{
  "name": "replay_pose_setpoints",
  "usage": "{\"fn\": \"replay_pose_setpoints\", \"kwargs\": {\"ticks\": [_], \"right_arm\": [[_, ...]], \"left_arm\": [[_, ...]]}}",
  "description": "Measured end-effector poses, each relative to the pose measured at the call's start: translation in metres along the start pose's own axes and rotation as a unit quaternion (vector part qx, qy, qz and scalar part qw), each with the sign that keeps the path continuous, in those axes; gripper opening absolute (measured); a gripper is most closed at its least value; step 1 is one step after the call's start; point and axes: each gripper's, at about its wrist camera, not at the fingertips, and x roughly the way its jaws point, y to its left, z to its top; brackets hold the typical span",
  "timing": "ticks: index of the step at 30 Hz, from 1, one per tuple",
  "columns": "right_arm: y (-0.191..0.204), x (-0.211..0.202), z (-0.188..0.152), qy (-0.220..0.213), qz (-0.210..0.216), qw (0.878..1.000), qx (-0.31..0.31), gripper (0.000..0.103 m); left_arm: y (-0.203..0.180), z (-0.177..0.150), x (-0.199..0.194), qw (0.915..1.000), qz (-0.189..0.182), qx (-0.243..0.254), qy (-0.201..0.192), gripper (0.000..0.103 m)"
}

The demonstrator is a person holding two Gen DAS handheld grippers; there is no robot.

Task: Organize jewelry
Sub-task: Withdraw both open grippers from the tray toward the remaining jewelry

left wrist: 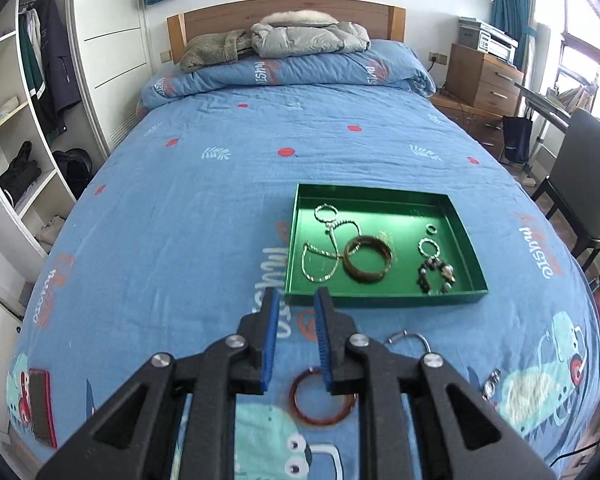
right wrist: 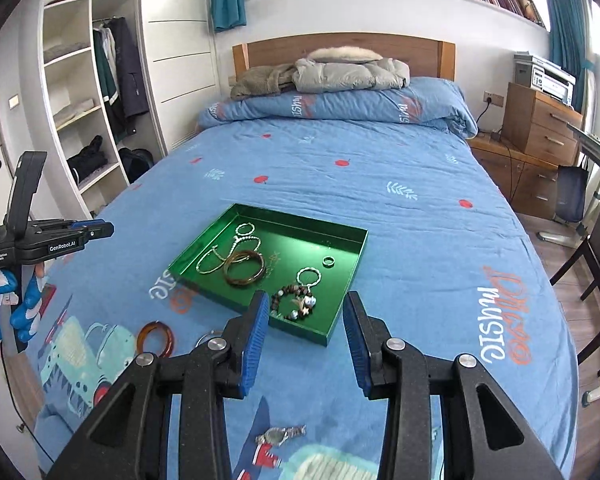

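bright daylight, right windows | tray glare | fisheye edges bent

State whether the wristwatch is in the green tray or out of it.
Out. The wristwatch lies on the blue bedspread, nearer the camera than the green tray.

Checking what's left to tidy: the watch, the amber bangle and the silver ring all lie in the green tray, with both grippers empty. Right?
Not quite: the watch, amber bangle and silver ring lie on the bedspread, outside the green tray, as both wrist views show. Both the left gripper and right gripper are empty.
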Motion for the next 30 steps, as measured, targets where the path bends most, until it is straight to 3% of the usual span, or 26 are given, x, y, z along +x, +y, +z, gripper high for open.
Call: {"fn": "replay_pose_setpoints", "kwargs": {"ticks": [6,11,22,30], "right_arm": [[0.007,-0.068,-0.046,-0.02,-0.001,1.0,0.004,0.038],[0.005,-0.103,-0.075,-0.035,0.001,0.999,0.023,0.038],[0.017,-0.145,-0.107,-0.058,0.009,0.997,0.05,0.038],[0.022,-0.155,-0.125,-0.061,0.009,0.996,0.07,0.038]], "left_arm": [[0.006,-0.066,-0.055,1.0,0.005,0.004,-0.003,0.017],[0.015,-0.102,-0.09,0.9998,0.015,0.0,-0.01,0.017],[0.027,-0.148,-0.146,0.9988,0.018,-0.006,-0.044,0.017],[0.032,-0.169,-0.15,0.999,0.007,-0.006,-0.044,0.017]]}}
